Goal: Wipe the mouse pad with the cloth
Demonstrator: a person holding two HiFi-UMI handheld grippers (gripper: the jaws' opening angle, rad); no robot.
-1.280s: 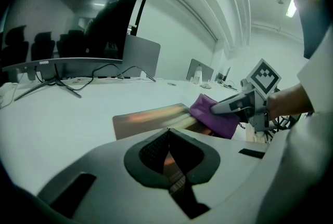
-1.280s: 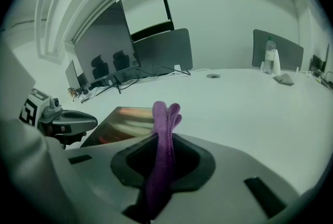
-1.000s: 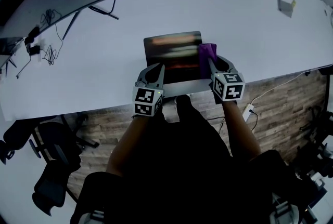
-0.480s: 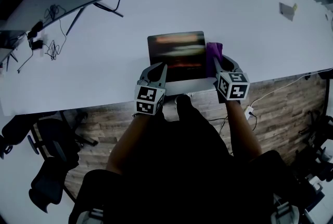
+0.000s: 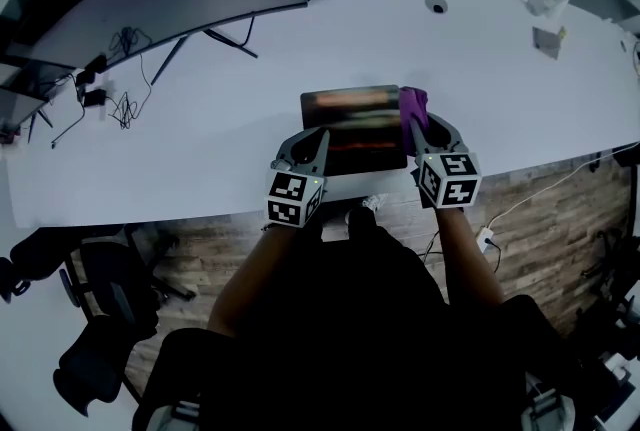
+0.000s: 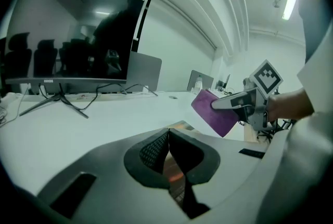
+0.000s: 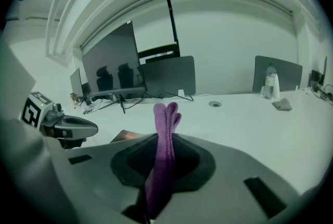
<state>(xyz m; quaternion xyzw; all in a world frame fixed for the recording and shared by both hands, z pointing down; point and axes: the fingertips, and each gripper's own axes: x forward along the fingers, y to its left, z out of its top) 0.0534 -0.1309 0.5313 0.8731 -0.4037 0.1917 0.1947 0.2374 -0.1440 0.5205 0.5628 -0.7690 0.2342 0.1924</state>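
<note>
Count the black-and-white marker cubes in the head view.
2. One cube rides the left gripper; the other cube rides the right gripper, which clamps the purple cloth. None seems hidden.

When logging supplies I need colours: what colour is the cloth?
The cloth is purple, clearest in the right gripper view.

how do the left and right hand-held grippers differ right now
The left hand-held gripper has its jaws shut on nothing; the right hand-held gripper is shut on the folded purple cloth. The left sits at the near left corner of the dark rectangular mouse pad, the right at its right edge. Both point away from the person.
</note>
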